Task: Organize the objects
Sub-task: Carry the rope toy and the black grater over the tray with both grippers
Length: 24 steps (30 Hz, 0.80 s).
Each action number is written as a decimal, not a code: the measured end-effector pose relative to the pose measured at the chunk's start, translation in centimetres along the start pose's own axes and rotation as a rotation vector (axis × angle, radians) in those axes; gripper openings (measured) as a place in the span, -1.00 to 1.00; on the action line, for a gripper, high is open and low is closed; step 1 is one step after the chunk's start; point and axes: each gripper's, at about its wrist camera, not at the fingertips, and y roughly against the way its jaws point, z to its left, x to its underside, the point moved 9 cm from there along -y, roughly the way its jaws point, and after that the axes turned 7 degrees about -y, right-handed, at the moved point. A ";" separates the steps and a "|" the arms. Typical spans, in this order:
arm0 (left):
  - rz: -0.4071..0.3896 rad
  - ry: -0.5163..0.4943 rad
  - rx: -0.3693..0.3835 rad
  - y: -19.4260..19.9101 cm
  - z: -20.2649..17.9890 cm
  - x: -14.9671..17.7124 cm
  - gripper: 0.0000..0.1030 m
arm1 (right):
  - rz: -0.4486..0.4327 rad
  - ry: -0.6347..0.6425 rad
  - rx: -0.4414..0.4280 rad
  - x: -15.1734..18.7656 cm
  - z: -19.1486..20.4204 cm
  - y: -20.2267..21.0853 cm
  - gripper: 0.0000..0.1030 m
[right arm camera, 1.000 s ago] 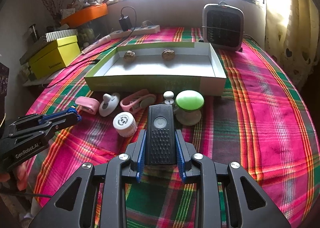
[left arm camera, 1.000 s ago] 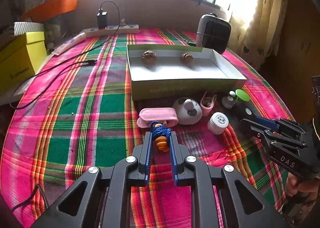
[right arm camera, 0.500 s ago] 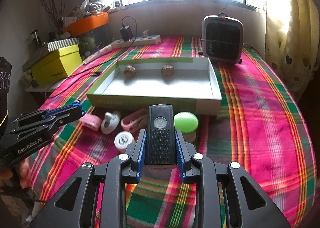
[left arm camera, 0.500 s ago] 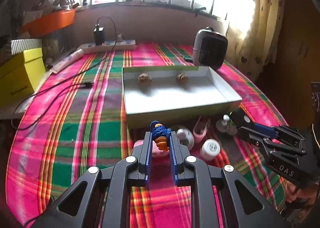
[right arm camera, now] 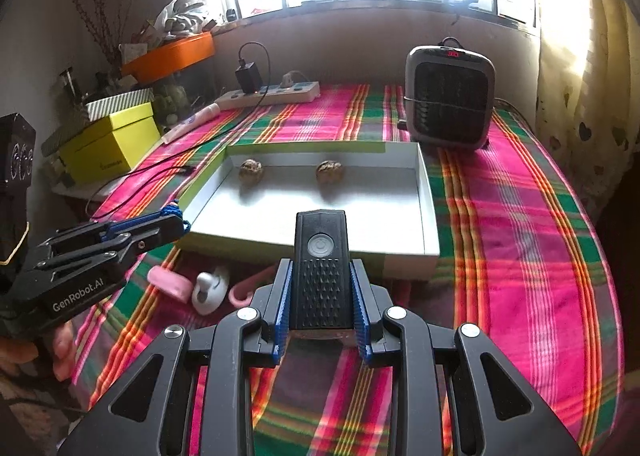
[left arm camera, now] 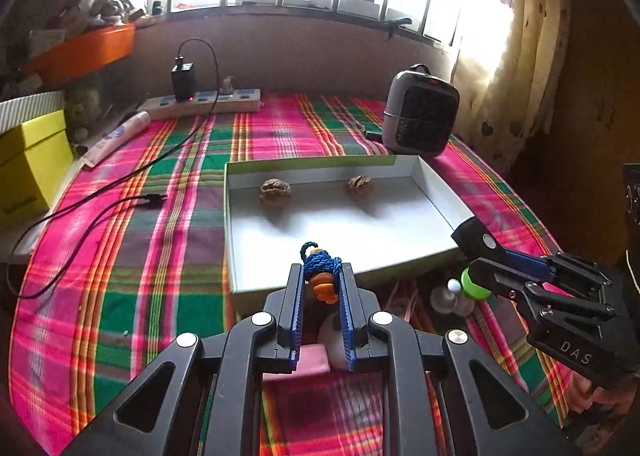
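Both claws have risen toward the shallow white cardboard tray: the left claw grips a blue-and-orange knitted charm, the right claw a black rectangular remote, over its near edge.

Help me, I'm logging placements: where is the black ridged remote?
The black ridged remote is clamped in the right gripper, above the white tray's near edge.

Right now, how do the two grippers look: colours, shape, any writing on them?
Both are black plastic frames with triangular cut-outs, silver screws, and ridged blue pads on the fingers. The left gripper carries white "GenRobot.AI" lettering on its side; the right gripper shows "DAS". No cables or sleeves are visible.
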 end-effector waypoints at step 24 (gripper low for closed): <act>0.063 -0.021 0.027 -7.5 0.2 -5.5 -0.71 | 0.089 -0.015 0.039 -5.3 -3.2 -6.4 -0.45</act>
